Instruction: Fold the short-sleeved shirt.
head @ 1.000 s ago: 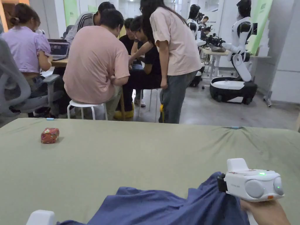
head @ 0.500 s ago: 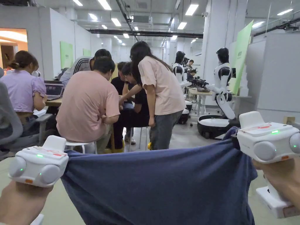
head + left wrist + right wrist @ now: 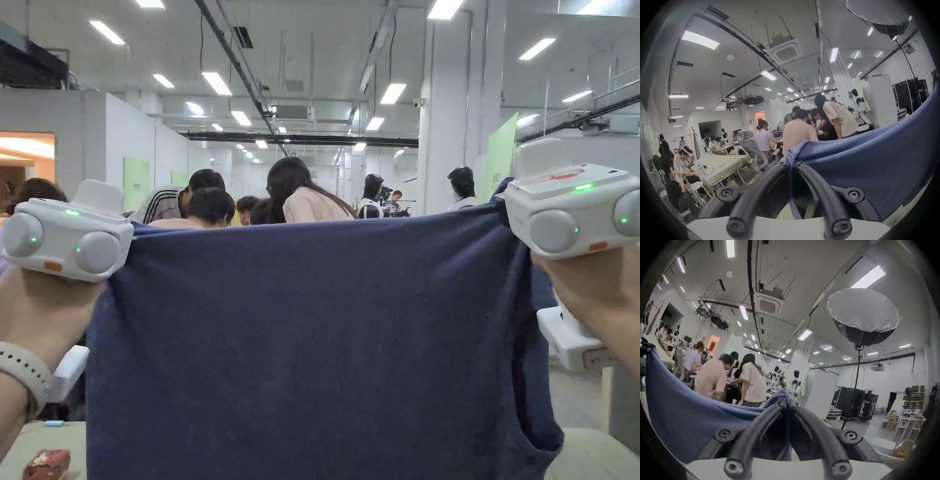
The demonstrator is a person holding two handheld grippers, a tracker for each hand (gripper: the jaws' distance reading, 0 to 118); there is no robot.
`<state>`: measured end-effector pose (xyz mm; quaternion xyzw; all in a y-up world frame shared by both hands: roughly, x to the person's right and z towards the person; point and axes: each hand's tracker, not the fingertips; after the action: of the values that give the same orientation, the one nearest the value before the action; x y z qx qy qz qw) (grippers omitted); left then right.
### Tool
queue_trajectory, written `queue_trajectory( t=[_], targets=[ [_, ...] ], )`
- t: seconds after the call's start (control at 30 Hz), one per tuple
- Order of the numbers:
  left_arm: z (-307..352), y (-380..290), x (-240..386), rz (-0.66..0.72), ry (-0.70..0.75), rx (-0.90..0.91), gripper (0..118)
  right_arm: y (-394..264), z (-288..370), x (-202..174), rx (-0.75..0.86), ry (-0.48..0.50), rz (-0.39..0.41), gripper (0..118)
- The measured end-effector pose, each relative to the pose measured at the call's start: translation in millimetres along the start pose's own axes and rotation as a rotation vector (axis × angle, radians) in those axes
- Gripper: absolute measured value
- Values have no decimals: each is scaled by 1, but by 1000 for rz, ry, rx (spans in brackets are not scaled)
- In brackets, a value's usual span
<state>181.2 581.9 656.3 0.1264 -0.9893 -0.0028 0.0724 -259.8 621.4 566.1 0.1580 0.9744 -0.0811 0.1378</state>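
Observation:
A dark blue short-sleeved shirt (image 3: 312, 350) hangs in the air in front of me, stretched flat between both grippers. My left gripper (image 3: 128, 234) holds its upper left corner, and my right gripper (image 3: 503, 206) holds the upper right corner, slightly higher. In the left gripper view the black jaws are closed on a bunched fold of the shirt (image 3: 867, 159) at the left gripper (image 3: 790, 162). The right gripper (image 3: 788, 403) likewise pinches the shirt (image 3: 688, 405), which sweeps away to the left. A sleeve opening hangs at the lower right in the head view.
The green-covered table (image 3: 37, 440) lies below the shirt, with a small red wrapped object (image 3: 47, 464) at its near left. Several people (image 3: 300, 200) sit and stand beyond the table. A softbox lamp (image 3: 862, 316) on a stand rises to the right.
Both grippers have lifted the shirt from the table up to face height, spreading it wide. The head camera has tilted upward, so the ceiling now shows.

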Motion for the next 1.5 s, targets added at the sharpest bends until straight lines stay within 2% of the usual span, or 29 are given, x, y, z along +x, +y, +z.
queue_trajectory(
  t=[0.23,0.4,0.5,0.6,0.7,0.77,0.9,0.97,1.03,1.13,1.23,1.3,1.33,1.37,1.4,1.43,1.47,1.5],
  targets=[
    [-17,-12,7,-75,10,4,1,-14,-14,-6,1,2,-13,2],
    [-20,-88,28,-132,-18,-87,1,-83,-4,-19,-124,55,9,2],
    [1,-137,40,-148,-47,-131,1,-123,13,-19,-170,72,-14,2],
    [33,-178,39,-99,-104,-190,1,-152,46,-15,-217,101,-38,2],
    [75,-217,34,-74,-151,-240,1,-178,94,-16,-255,126,-23,2],
    [107,-249,34,-115,-201,-278,1,-200,126,-20,-328,165,28,2],
    [160,-314,31,-132,-254,-398,1,-262,182,-28,-478,252,0,2],
    [183,-351,28,-121,-265,-466,1,-303,212,-38,-571,306,24,2],
    [200,-383,25,-113,-282,-546,1,-344,241,-50,-684,350,43,2],
    [222,-427,24,-130,-284,-630,1,-401,275,-68,-885,442,3,2],
    [227,-466,19,-153,-314,-678,1,-430,305,-82,-923,447,42,2],
    [230,-471,13,-91,-312,-689,2,-436,315,-83,-942,456,24,3],
    [232,-470,11,-57,-292,-673,7,-435,319,-84,-942,463,-15,4],
    [238,-465,11,-43,-282,-654,25,-430,322,-86,-939,479,-51,20],
    [244,-459,13,-42,-266,-628,47,-424,325,-89,-932,480,-59,52],
    [253,-450,18,-45,-244,-578,70,-413,330,-86,-924,472,-75,90],
    [265,-441,23,-40,-248,-519,92,-404,335,-92,-902,482,-93,118],
    [277,-434,28,-24,-263,-472,103,-394,344,-95,-805,517,-155,111]
  ],
)
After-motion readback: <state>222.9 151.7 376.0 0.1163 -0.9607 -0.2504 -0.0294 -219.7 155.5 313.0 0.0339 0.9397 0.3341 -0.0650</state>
